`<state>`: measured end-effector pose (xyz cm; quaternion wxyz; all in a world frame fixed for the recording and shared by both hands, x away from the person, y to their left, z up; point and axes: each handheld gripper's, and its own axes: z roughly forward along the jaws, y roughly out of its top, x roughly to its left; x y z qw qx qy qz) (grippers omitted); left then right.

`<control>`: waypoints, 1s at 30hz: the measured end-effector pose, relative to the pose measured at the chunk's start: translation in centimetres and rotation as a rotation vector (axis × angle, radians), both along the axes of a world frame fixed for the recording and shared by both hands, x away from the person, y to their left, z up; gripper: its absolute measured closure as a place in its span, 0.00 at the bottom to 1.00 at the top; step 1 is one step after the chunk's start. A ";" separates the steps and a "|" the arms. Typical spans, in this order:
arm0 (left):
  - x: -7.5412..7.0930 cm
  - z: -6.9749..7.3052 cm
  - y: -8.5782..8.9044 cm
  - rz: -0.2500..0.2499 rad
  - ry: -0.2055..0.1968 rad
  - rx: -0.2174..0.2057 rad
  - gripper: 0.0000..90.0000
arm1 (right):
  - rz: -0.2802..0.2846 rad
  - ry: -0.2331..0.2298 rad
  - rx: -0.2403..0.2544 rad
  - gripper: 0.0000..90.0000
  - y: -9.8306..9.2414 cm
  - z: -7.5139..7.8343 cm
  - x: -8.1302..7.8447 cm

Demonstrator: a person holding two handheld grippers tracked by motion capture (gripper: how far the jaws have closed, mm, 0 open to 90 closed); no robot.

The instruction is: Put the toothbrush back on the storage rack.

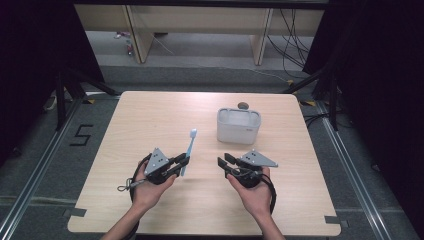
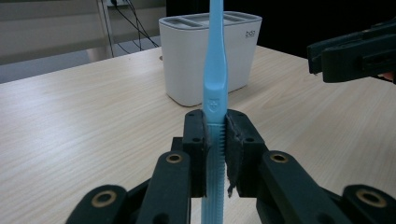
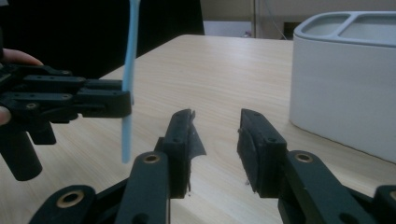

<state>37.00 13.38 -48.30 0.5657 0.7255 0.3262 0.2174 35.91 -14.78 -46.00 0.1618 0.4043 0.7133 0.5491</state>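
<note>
**Toothbrush held upright beside the holder**

One wooden table [image 1: 150,120] is filling the middle of the high view, and one white toothbrush holder [image 1: 238,125] is standing right of centre in its upper half, its top divided into compartments. Two grippers are working below it. The left gripper [image 1: 181,161], lower left of centre, is clenching the lower handle of the single light blue toothbrush [image 1: 190,148], which is pointing up toward the top of the frame. In the left gripper view the handle is sitting squarely between the pads, with the holder behind it. The right gripper [image 1: 223,165], lower right of centre, is waiting with jaws apart and nothing between them. Judging by the layout, the brush is being carried to the holder; the next move is probably calling for lifting it over a compartment and lowering it in, handle first
</note>
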 end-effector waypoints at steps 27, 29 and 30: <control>-0.4 0.0 -2.3 -0.028 -0.040 -0.011 0.87 | 0.057 -0.062 0.034 0.77 3.6 1.7 1.0; -0.3 -0.1 -2.5 -0.037 -0.049 -0.023 0.87 | 0.060 -0.073 0.040 0.77 3.7 1.7 1.0; -0.4 0.0 -2.5 -0.031 -0.041 -0.010 0.87 | 0.058 -0.073 0.038 0.77 3.8 1.7 1.1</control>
